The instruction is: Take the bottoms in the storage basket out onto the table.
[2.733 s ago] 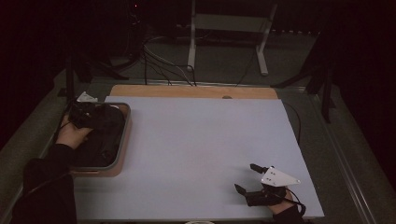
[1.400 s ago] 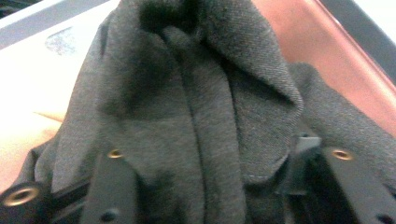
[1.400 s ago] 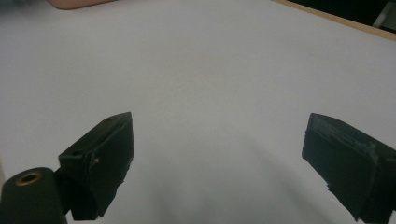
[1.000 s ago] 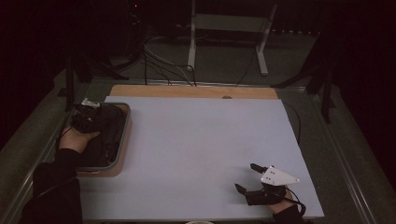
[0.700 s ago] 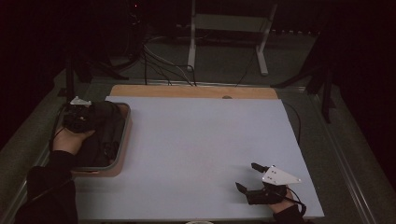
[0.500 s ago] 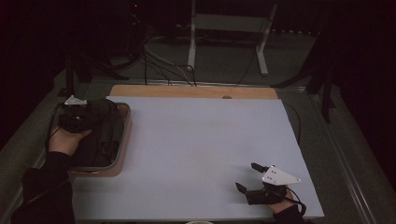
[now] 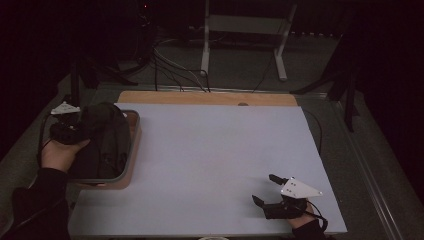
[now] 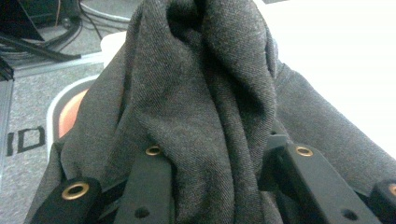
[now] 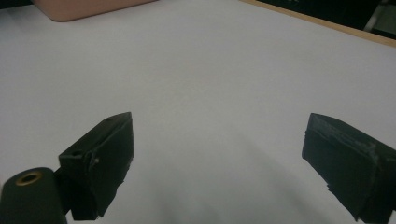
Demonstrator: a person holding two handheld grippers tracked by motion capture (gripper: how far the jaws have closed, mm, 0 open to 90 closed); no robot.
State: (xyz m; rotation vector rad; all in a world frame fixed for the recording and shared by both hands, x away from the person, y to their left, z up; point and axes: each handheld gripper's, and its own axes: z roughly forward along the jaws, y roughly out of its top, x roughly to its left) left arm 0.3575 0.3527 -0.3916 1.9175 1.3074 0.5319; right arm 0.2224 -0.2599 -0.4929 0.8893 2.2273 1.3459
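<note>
dark grey cloth (image 8: 201, 107) clamped in left jaws; right jaws wide, empty; no legible label.

left hand-held gripper (image 8: 215, 186): clamped on bunched grey cloth (image 8: 205, 93) | orange tray (image 8: 70, 109) beneath

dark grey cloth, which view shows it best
The left gripper view: the dark grey cloth is close up, bunched between the left gripper jaws. In the high view it is a dim dark heap over the tray.
</note>
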